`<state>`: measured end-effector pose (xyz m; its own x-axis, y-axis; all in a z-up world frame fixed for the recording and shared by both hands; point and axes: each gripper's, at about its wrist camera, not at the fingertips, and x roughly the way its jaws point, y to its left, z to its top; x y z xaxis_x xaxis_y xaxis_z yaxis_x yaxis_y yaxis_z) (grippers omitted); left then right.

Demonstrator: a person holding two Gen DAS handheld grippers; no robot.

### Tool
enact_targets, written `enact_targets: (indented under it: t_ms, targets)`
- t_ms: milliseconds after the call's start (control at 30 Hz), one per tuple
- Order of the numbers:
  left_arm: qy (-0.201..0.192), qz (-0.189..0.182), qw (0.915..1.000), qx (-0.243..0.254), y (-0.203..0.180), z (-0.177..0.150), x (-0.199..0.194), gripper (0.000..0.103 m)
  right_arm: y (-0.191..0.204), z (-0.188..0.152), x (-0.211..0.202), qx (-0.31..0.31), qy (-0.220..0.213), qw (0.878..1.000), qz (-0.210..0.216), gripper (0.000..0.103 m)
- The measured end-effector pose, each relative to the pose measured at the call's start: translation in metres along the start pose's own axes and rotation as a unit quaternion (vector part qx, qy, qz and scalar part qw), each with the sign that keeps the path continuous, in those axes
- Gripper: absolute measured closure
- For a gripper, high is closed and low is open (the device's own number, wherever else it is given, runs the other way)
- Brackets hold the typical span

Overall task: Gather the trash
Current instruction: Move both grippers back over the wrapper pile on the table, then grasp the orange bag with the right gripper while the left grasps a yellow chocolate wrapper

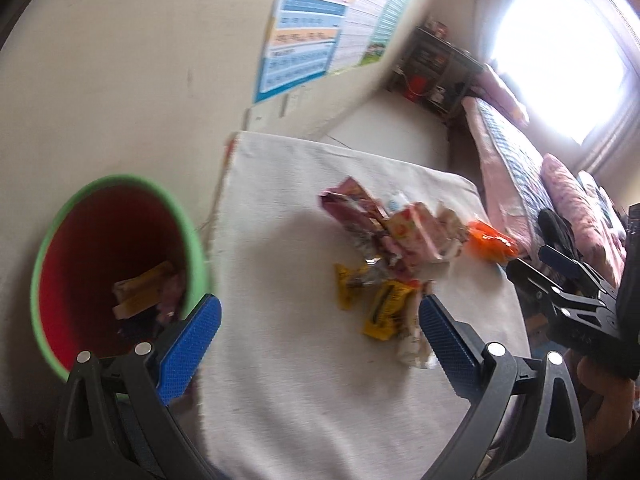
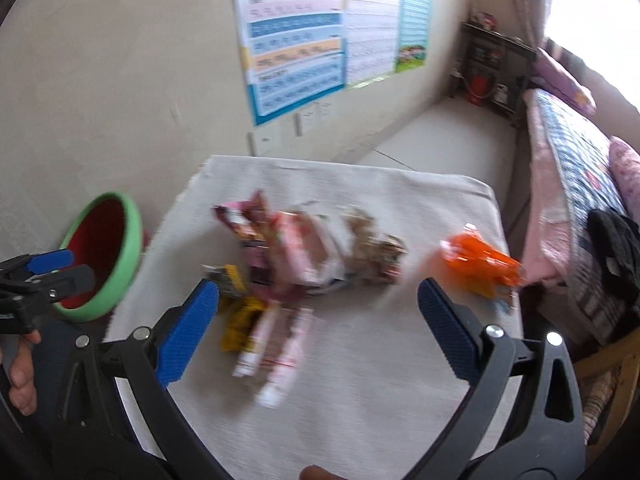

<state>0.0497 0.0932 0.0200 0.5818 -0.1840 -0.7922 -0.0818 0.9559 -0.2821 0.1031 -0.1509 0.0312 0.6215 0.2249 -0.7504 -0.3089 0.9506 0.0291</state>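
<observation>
Both the left claw [image 1: 320, 320] and the right claw [image 2: 318, 306] are spread wide and hold nothing above the table [image 2: 380, 400]. Wrappers [image 2: 296, 252] lie heaped mid-table. The bin [image 1: 112, 264] beside it holds a few.

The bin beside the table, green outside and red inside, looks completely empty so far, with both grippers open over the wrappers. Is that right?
Not quite. The bin is not empty: the left wrist view looks down into it and shows a few wrappers already lying at the bottom. The rest holds: it is green outside and red inside, and the left gripper and right gripper are both open above the pile of wrappers on the table.
</observation>
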Motion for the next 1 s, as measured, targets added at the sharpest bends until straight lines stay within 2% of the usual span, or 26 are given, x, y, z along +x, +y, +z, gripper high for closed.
enact_targets:
  t_ms: [167, 400, 633, 1000]
  targets:
    - [0.014, -0.017, 0.9997, 0.013, -0.023, 0.002, 0.018, 0.008, -0.037, -0.004, 0.001, 0.019, 0.007, 0.999, -0.025, 0.005]
    - [0.04, -0.031, 0.9985, 0.02, -0.042, 0.003, 0.047, 0.008, -0.061, -0.011, 0.005, 0.028, 0.016, 0.999, -0.041, 0.005]
    - [0.068, -0.021, 0.9967, 0.039, -0.049, 0.007, 0.073, 0.008, -0.092, -0.014, 0.023, 0.041, 0.028, 0.997, -0.058, 0.005]
    - [0.113, -0.004, 0.9931, 0.031, -0.049, 0.003, 0.12, 0.009, -0.138, -0.007, 0.062, 0.043, 0.049, 0.994, -0.086, 0.005]
